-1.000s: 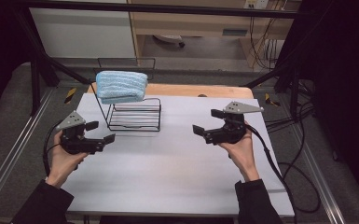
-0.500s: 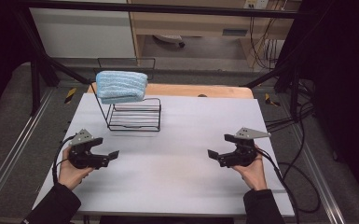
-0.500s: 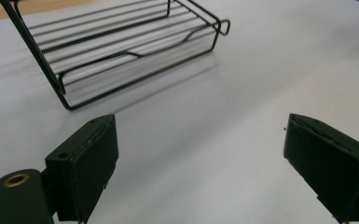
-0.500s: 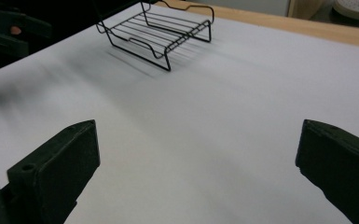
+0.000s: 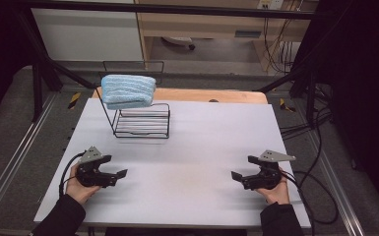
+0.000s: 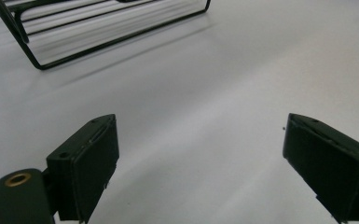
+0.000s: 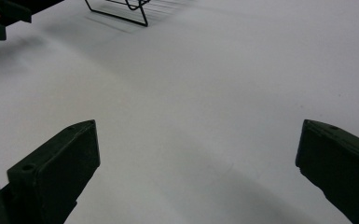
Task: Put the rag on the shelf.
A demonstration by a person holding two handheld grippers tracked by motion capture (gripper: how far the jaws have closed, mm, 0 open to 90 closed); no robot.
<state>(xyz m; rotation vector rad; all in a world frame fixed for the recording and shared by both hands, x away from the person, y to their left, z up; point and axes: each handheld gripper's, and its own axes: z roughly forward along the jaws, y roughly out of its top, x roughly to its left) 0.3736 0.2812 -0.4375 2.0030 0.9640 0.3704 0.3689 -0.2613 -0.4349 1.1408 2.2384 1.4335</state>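
Note:
A folded light-blue towel [image 5: 128, 91] rests on the top rail of a black wire rack [image 5: 142, 123] at the back left of the white table [image 5: 202, 142]. My left gripper [image 5: 115, 176] is low over the table's front left, open, with nothing between its jaws [image 6: 200, 163]. My right gripper [image 5: 239, 177] is low over the front right, also open and empty [image 7: 198, 168]. The rack's base [image 6: 98, 28] lies ahead of the left gripper. In the right gripper view the rack's corner [image 7: 121, 11] is far off, and the left gripper [image 7: 0, 16] shows at the top left.
A wooden board [image 5: 211, 96] runs along the table's far edge. Cables [image 5: 315, 182] trail off the right side. Metal frame rails [image 5: 10, 167] flank the table. Bare table top lies between the two grippers.
Both grippers have been drawn back from the middle of the table toward its front edge and lowered. Their jaws stay open. The towel and rack have not moved.

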